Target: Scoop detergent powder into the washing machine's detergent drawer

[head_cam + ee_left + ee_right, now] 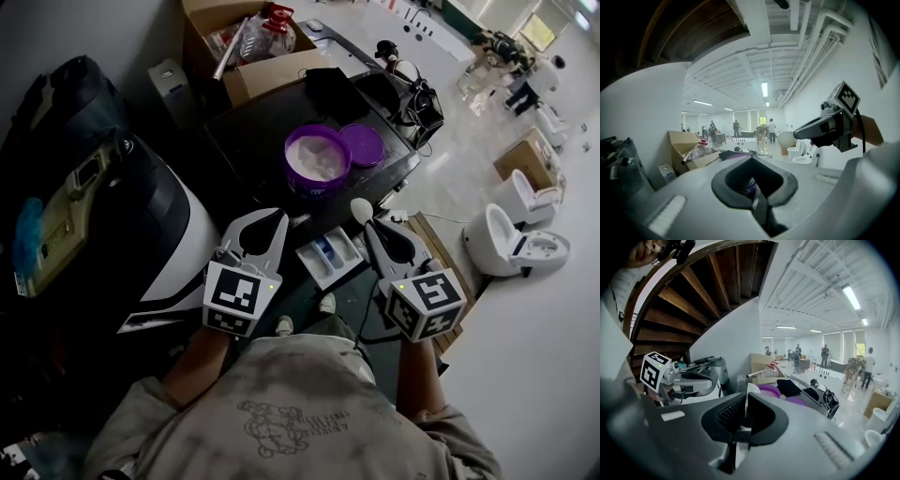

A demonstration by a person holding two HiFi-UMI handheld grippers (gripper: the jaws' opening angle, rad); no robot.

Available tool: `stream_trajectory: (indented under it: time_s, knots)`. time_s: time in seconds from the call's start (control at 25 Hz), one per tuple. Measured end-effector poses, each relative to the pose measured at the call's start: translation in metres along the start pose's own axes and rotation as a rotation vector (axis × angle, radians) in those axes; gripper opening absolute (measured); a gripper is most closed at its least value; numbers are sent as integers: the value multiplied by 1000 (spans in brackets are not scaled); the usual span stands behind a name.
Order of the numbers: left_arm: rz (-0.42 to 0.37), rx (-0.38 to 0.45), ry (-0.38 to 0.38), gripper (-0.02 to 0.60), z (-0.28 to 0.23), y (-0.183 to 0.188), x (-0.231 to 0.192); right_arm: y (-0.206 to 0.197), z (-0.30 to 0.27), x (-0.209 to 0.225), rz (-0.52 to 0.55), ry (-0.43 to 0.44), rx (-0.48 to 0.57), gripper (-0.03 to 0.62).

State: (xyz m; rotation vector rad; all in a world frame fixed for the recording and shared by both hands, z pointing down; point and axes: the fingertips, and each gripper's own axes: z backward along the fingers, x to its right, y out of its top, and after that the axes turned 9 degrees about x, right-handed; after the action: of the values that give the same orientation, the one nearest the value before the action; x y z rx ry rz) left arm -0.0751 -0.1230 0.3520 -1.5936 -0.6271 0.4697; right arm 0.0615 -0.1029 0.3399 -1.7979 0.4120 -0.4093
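Note:
An open purple tub of white detergent powder stands on a dark top, its purple lid lying beside it on the right. Below them the detergent drawer is pulled out, showing blue and white compartments. My right gripper is shut on the thin handle of a white scoop, whose bowl hovers just right of the drawer and below the lid. The same scoop rises between the jaws in the right gripper view. To the drawer's left, my left gripper is shut and holds nothing.
A cardboard box with bottles and a black bag sit behind the tub. A bulky dark and white machine fills the left. White toilets stand on the floor at right. The person's shoes are below the drawer.

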Motion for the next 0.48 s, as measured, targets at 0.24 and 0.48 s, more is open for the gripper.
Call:
stream_trajectory:
  time_s: [0.24,0.48]
  knots:
    - [15,-27,14,0,-10,-3,-5,-3,-13,17,-2,16,-31,37]
    - [6,-51,55,0,-29,-8,-10,-1,-33,34,13,71,-45,37]
